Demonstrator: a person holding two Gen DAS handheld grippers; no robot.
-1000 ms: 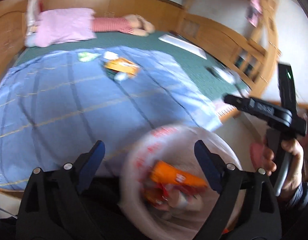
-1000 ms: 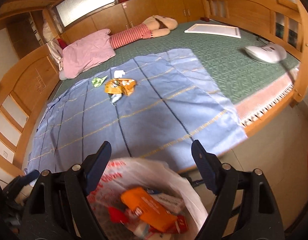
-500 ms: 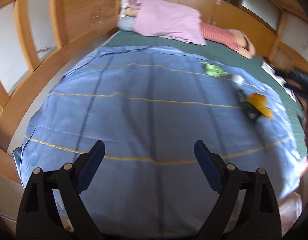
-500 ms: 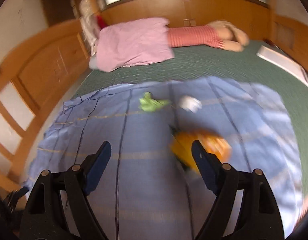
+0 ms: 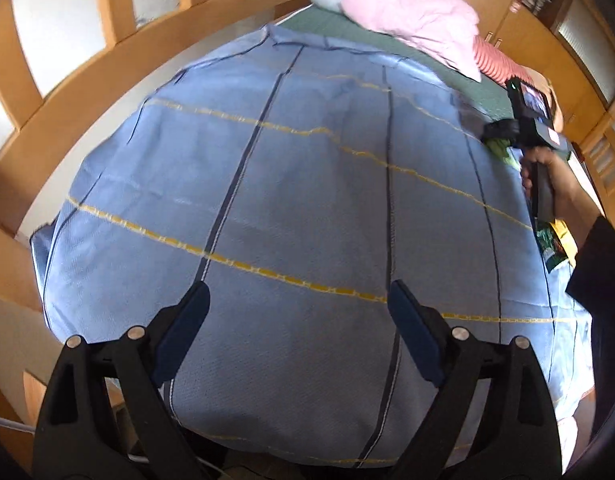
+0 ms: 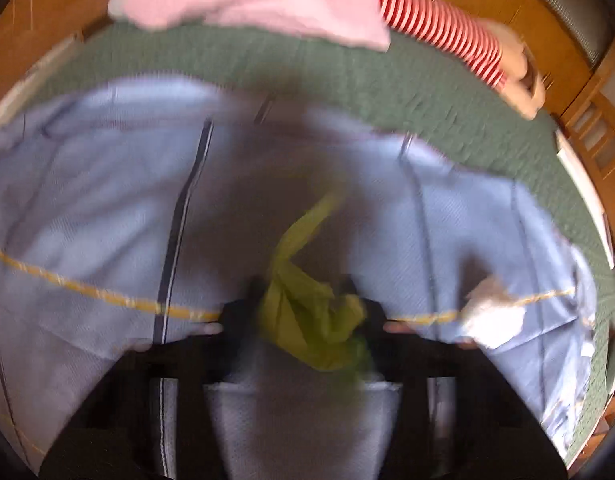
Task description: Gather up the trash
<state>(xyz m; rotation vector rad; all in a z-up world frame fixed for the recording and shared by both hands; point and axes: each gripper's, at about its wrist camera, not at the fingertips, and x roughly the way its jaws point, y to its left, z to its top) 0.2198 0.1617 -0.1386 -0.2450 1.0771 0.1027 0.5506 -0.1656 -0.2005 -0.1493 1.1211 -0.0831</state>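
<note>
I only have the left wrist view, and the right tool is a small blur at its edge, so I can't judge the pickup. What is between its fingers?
Observer: A crumpled green wrapper sits between the fingers of the right tool; its jaws are closing.
Operator: Where on the bed?
Observer: Over a yellow stripe of the blue blanket.
Operator: Any other trash nearby?
Observer: A crumpled white paper lies to the wrapper's right on the same stripe, apart from it.
</note>
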